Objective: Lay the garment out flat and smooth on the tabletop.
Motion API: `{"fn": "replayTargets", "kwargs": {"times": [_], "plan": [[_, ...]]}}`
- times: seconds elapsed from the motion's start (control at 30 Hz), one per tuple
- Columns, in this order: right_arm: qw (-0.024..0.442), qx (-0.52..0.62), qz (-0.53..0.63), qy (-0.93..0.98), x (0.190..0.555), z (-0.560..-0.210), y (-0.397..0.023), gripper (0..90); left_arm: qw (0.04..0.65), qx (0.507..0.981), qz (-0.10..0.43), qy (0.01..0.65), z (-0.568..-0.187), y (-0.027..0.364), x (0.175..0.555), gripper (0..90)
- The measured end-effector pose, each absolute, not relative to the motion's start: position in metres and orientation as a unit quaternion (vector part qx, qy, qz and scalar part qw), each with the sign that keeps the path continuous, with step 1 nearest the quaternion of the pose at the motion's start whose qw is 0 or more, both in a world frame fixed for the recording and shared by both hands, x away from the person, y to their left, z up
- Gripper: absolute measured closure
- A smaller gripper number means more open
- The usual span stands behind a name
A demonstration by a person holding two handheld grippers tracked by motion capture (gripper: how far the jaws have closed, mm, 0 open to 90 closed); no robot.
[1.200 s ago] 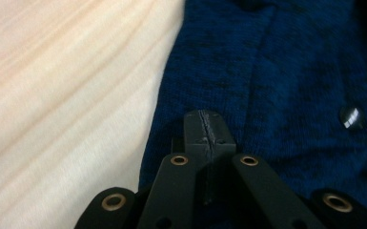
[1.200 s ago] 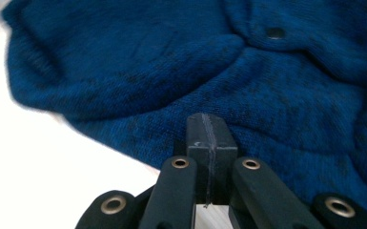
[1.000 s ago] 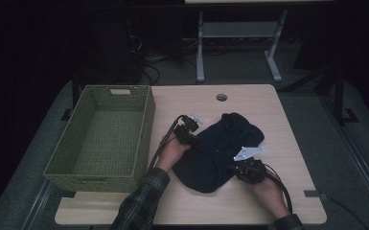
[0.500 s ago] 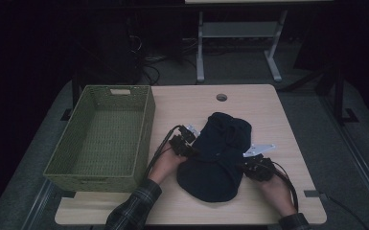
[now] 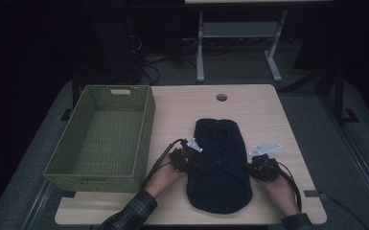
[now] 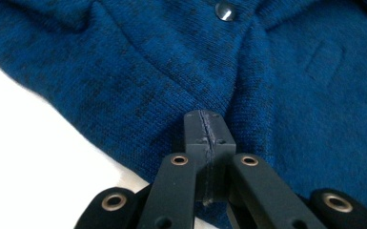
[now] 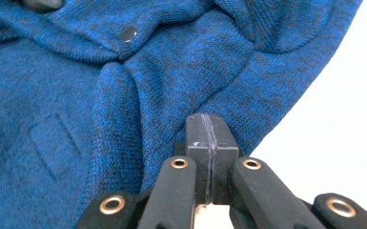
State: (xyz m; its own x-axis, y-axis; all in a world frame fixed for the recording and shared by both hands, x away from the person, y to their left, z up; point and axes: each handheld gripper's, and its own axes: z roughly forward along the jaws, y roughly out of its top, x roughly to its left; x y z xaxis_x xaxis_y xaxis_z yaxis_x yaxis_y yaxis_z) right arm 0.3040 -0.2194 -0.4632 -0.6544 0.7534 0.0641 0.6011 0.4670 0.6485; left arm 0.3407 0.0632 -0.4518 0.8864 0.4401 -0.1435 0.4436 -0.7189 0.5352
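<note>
With each hand-held gripper, left (image 5: 190, 161) and right (image 5: 252, 167), clamped shut on an edge of the blue knit garment (image 5: 220, 165) spread on the tabletop (image 5: 182, 108), we risk the thin pinches slipping if we tug unevenly

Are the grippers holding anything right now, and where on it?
Both hold the dark blue knitted garment: left gripper pinches its left side edge, right gripper its right side edge.

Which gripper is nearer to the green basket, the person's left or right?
Left. The left gripper sits at the blue garment's edge facing the green basket; the right gripper is at the garment's far edge.
</note>
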Motion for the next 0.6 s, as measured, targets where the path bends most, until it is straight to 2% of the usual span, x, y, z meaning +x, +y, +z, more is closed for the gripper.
{"fn": "replayTargets", "kwargs": {"times": [0.6], "plan": [[0.099, 0.381, 0.343, 0.853, 0.281, -0.464, -0.215, 89.3, 0.296, 0.927, -0.012, 0.229, -0.452, 0.076, 0.308, 90.0]]}}
